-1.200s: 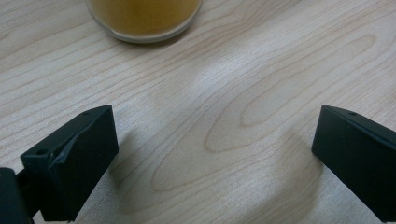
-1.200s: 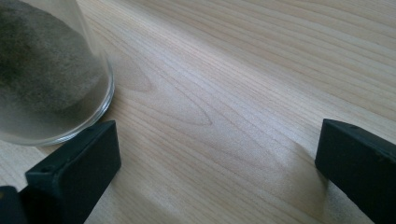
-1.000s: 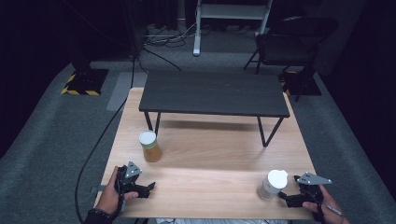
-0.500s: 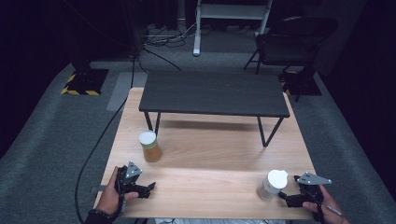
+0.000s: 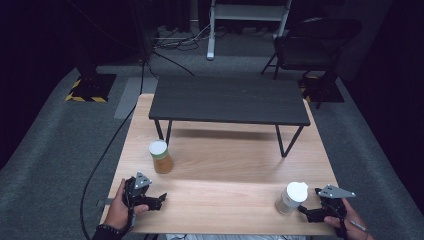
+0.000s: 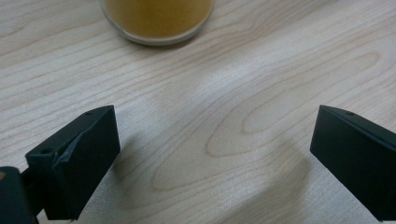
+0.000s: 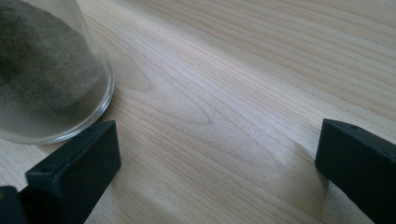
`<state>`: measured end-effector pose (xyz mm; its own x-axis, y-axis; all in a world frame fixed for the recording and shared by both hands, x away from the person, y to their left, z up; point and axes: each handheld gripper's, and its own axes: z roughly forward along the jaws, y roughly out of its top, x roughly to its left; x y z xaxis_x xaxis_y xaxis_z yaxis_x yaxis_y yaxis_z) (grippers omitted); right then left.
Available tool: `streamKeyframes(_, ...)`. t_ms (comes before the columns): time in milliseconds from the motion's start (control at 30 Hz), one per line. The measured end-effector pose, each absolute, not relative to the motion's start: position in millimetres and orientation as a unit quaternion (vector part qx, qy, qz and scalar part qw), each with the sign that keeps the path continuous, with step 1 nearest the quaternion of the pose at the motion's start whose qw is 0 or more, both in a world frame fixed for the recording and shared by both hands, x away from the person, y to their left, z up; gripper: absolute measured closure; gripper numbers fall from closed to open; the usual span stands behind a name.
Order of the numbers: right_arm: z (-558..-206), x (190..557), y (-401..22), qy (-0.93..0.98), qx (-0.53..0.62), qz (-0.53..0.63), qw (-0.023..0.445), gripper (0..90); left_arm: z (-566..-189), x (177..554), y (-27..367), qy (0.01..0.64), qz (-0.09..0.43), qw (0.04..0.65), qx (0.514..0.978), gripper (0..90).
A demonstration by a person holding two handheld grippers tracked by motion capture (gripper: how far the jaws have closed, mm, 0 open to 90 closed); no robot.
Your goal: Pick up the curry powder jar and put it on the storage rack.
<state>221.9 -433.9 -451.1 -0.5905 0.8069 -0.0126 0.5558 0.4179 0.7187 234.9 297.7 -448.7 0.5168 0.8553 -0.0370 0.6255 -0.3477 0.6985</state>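
Pale wood table point(image 5: 225, 200) at the near edge, grain plain in both gripper views. Left gripper point(image 5: 161, 199) resting on it near the left corner, jaws spread wide and empty; right gripper point(image 5: 303, 212) low at the right corner, jaws likewise parted, holding nothing. Just beside the right one, a white-lidded jar of grey powder point(image 5: 291, 198); ahead of the left, apart, a jar of amber stuff point(image 5: 161, 157). Farther on, a dark low bench point(image 5: 227, 99) across the tabletop. Beyond, grey carpet point(image 5: 50, 150), cables point(image 5: 175, 42), a black chair point(image 5: 315, 45), a dim room.

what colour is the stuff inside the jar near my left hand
Amber-orange contents in the jar, under a white lid; clearest in the high view.
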Motion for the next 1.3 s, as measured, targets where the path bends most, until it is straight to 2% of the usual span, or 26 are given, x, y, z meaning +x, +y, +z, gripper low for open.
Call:
streamKeyframes(767, -451.2, 222.0, -434.2, 0.823, 0.413, 0.346, 0.182, 0.0, -433.1, 227.3, 292.1, 0.464, 0.230, 0.375, 0.769, 1.5)
streamKeyframes(1300, -451.1, 222.2, -434.9, 0.824, 0.412, 0.346, 0.181, 0.0, -427.0, 243.2, 297.5, 0.478, 0.221, 0.409, 0.745, 1.5)
